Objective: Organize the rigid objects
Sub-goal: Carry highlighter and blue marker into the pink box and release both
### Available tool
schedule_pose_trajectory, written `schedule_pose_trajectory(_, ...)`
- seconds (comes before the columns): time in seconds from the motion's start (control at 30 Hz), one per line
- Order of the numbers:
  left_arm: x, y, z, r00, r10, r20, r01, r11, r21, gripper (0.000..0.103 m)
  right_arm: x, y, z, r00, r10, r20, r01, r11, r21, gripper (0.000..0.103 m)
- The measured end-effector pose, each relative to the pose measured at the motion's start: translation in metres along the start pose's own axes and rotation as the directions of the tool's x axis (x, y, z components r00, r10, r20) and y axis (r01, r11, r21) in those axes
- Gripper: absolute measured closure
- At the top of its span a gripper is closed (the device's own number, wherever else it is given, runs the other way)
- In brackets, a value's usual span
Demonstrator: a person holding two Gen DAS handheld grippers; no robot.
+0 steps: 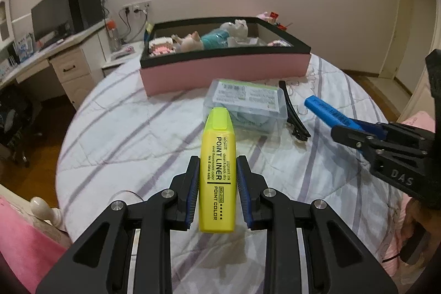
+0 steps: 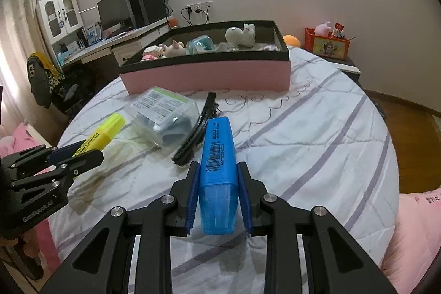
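My left gripper (image 1: 217, 164) is shut on a yellow highlighter (image 1: 217, 172) that points away from the camera above the bed; the same yellow highlighter (image 2: 103, 135) and left gripper (image 2: 77, 156) show at the left of the right wrist view. My right gripper (image 2: 217, 170) is shut on a blue highlighter (image 2: 217, 170), cap end toward the camera. That blue highlighter (image 1: 328, 112) and the right gripper (image 1: 355, 132) appear at the right of the left wrist view. A pink box with a black rim (image 1: 226, 65) (image 2: 206, 73) stands farther back on the bed and holds toys.
A clear plastic box (image 1: 245, 106) (image 2: 168, 117) with a printed label lies on the striped quilt in front of the pink box. A black hair clip (image 1: 293, 113) (image 2: 193, 134) lies beside it. A desk with a monitor (image 2: 114, 8) stands at the left.
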State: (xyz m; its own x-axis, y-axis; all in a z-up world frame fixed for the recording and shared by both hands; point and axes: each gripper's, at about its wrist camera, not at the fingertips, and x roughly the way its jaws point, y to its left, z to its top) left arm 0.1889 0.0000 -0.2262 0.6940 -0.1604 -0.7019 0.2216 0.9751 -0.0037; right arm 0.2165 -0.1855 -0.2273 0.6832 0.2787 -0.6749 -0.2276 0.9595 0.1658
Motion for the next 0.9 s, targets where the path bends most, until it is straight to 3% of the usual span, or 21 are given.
schedule_pose_trajectory(0.33,-0.027,0.002,0.030,0.991,0.058,0.119,-0.059,0.998,0.002,0.076,-0.028,0.007,0.021,0.994,0.001,0.109,-0.001,1.000,-0.004,0.076)
schedule_pose_trajectory(0.47,-0.045,0.004,0.048,0.975,0.093,0.200,-0.094,0.996,-0.002,0.076,-0.041,0.009,0.035,0.988,0.003,0.154,0.000,1.000,-0.017,0.076)
schedule_pose_trajectory(0.6,-0.062,0.006,0.071,0.947,0.134,0.292,-0.141,0.990,0.002,0.076,-0.052,0.010,0.053,0.979,0.004,0.204,0.003,1.000,-0.030,0.076)
schedule_pose_trajectory(0.8,-0.077,0.013,0.096,0.909,0.150,0.388,-0.162,0.987,-0.003,0.076,-0.067,0.014,0.080,0.957,0.002,0.291,0.011,0.999,-0.043,0.076)
schedule_pose_trajectory(0.9,-0.078,0.016,0.106,0.899,0.150,0.412,-0.159,0.987,-0.012,0.076,-0.068,0.016,0.091,0.947,0.004,0.321,0.013,0.999,-0.052,0.076)
